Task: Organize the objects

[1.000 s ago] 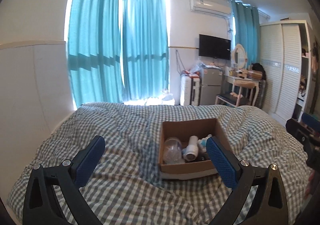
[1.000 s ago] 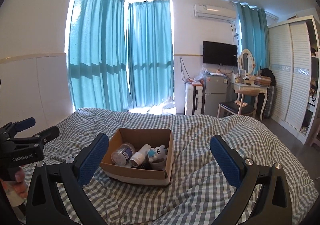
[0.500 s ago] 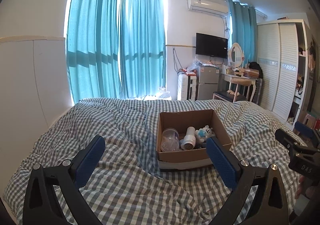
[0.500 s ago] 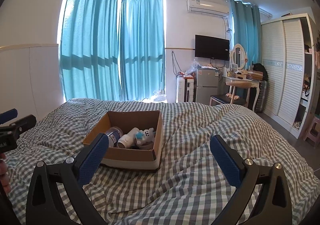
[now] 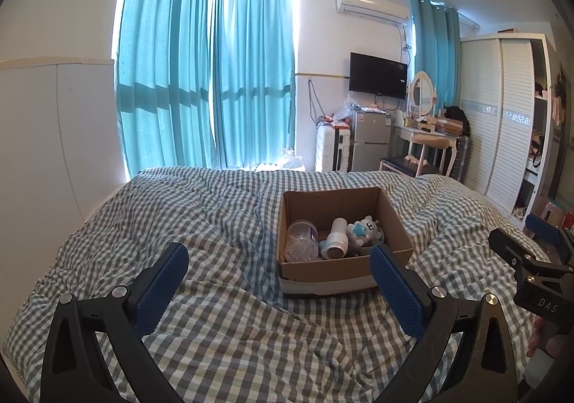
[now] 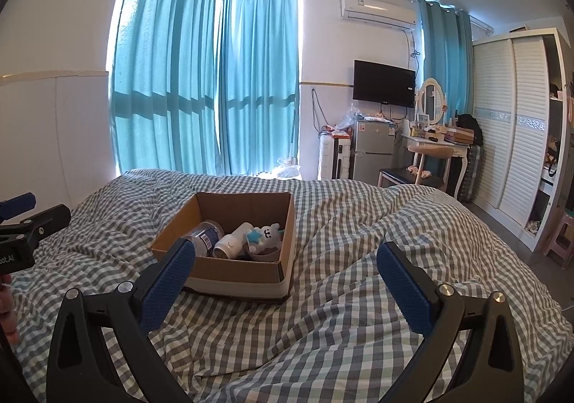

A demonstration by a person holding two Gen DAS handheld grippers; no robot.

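Here the cardboard box [image 5: 342,261] is the landmark: it sits open-topped on the checked quilt [image 5: 222,223], toward the middle of the bed. Inside it lie a clear plastic jar [image 5: 302,241] on its side against the box's left wall, a white bottle [image 5: 336,239] just beside the jar with its perforated end facing the near wall, and a small white plush toy [image 5: 365,230] with a blue star, near the right wall. The toy seems to rest on a darker round thing, too hidden to name.

The left gripper [image 5: 278,272] hovers short of the box's near wall, jaws spread wide and empty, its right finger overlapping the box's near right corner in its own camera. The right gripper [image 6: 285,268] hangs off the box's right side, jaws likewise spread and holding nothing.

As a judgement, everything here looks light. The jar is probably thin, smooth plastic: stiff enough to pinch but apt to slip or roll, so across its middle, square to its axis, is the safer hold. The bottle is narrower and rigid; its body midway along offers the steadiest bite. The plush will squash under the pads and cannot be harmed, so its body is fine anywhere. The box itself has thin, bendable walls and stands on soft, yielding bedding; gripping one wall edge could tilt it, so a push or a two-sided hold would suit it better.
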